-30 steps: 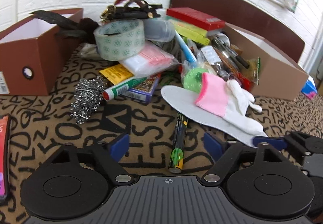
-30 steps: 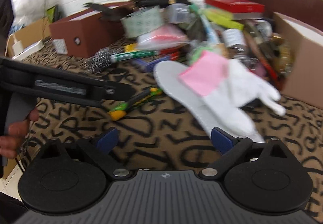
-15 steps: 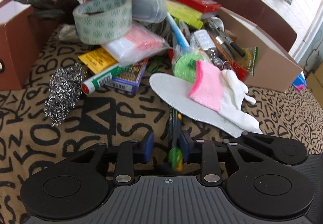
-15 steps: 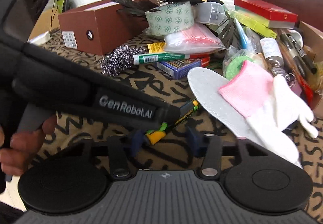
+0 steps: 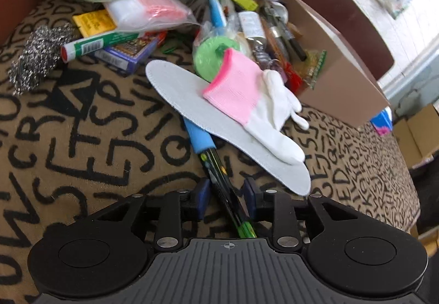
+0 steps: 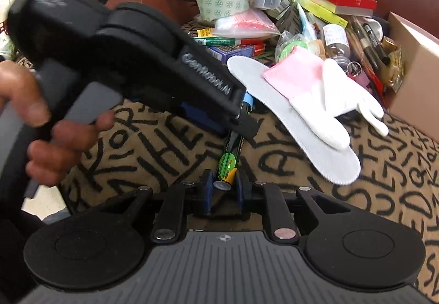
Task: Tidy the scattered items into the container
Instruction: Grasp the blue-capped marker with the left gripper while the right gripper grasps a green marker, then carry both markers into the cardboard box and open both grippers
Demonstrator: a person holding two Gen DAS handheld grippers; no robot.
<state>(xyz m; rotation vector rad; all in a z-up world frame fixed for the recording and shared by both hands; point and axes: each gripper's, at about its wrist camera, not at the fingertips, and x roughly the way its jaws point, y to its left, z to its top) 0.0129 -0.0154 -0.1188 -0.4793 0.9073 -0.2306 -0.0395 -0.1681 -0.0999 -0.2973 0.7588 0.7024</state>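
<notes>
Black stick [image 5: 219,167] with the green and yellow label is the thing being tidied here. It's lying flat on the letter-print tablecloth [image 5: 82,125], and its far blue end is tucked just under the white insole [image 5: 192,101]. Nearest in, the right gripper [image 6: 224,183] has just been closing its jaws, and they look pinched on the stick's near tip, with the pads snug on both sides. The left gripper [image 5: 226,194] sits a bit further up the shaft. Its jaws have just been closing too, but they're only about a third apart with the stick running loose between them, so it isn't really gripping. Two claws on one skinny stick seems like overkill, so probably let one do the carrying and get the other out of the way. Since the blue end sits under the insole, and the pink-and-white glove [image 5: 247,93] is draped on top of that, it'd be smart to slide the stick back toward the person before lifting. Otherwise the whole stack could get flipped. A tip grip will also let the stick droop or swivel, so a hold nearer the middle would be safer. Beyond all that is the cardboard box [image 5: 343,79], already pretty stuffed. Going in lengthwise along the box looks like the way to go.
</notes>
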